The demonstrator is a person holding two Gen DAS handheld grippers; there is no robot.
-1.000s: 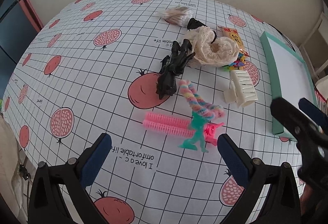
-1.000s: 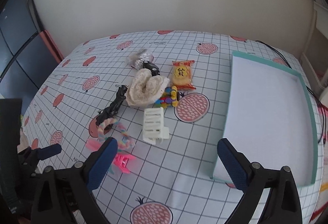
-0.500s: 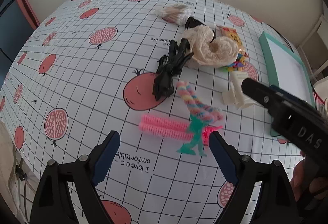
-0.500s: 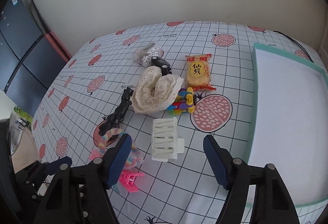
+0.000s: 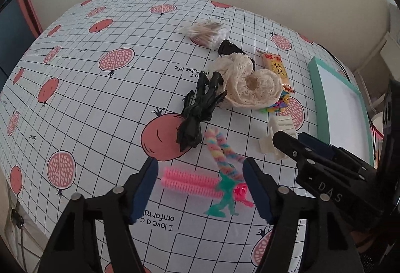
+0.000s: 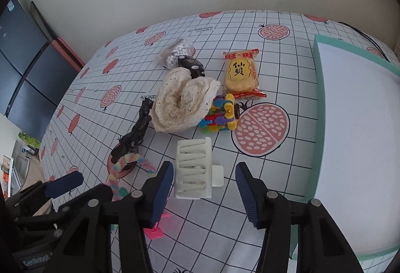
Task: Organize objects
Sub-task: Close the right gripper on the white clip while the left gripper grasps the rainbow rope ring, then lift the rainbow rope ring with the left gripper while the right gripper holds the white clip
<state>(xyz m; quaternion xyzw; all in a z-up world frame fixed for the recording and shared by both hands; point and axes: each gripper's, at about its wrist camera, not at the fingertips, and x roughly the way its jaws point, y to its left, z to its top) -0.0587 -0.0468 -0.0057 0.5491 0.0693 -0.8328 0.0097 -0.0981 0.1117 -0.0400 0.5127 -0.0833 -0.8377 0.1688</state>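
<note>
Nearest, the left gripper [image 5: 200, 188] hangs spread wide around the pink hair roller [image 5: 190, 181], light and bristly, best pinched across its middle. The right gripper [image 6: 203, 188], equally released, flanks the cream claw clip [image 6: 193, 168], rigid and probably slick; take its flat sides. Farther right lies the empty teal-rimmed tray [image 6: 318, 88].
</note>
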